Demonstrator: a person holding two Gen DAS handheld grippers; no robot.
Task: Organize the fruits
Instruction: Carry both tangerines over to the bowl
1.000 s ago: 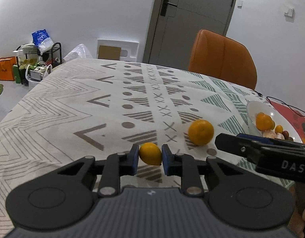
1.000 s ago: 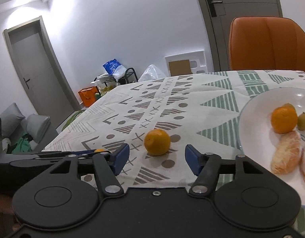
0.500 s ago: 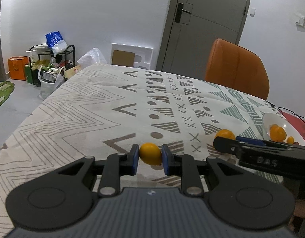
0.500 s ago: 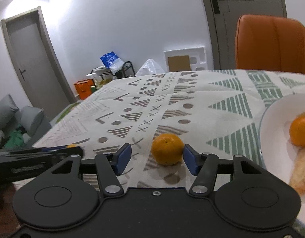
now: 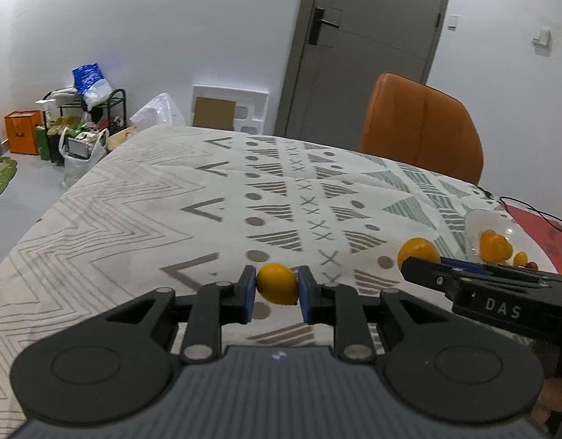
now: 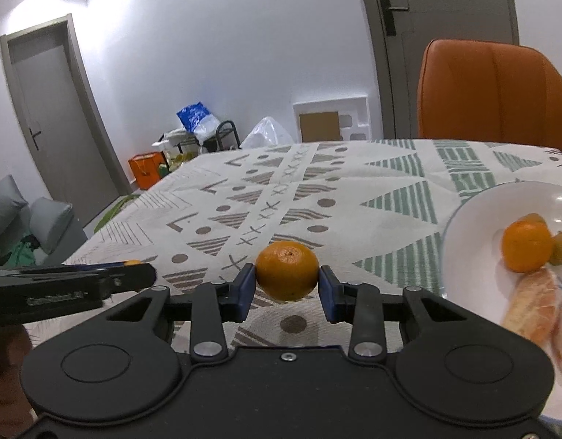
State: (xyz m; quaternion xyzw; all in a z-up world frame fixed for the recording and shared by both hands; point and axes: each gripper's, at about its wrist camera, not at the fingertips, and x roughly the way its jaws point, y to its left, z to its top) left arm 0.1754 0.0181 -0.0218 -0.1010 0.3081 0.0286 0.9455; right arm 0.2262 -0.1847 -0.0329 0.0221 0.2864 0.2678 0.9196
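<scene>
My left gripper (image 5: 275, 285) is shut on a small yellow-orange fruit (image 5: 277, 281) and holds it just above the patterned tablecloth (image 5: 171, 201). To its right, my right gripper (image 6: 285, 285) has its jaws closing on an orange (image 6: 286, 269); both blue pads touch its sides. The same orange (image 5: 416, 250) shows in the left wrist view behind the right gripper's fingertips (image 5: 427, 274). A white plate (image 6: 475, 226) at the right holds another orange (image 6: 526, 250), a small greenish fruit (image 6: 561, 252) and peeled segments (image 6: 533, 307).
An orange chair (image 5: 420, 128) stands at the table's far side, before a grey door. A red item with a black cable (image 5: 529, 219) lies beyond the plate. Bags and a rack (image 5: 79, 124) clutter the floor to the left.
The right gripper has come forward around the orange and its jaws have narrowed until the pads meet the fruit. The left gripper keeps its hold on the small fruit.
</scene>
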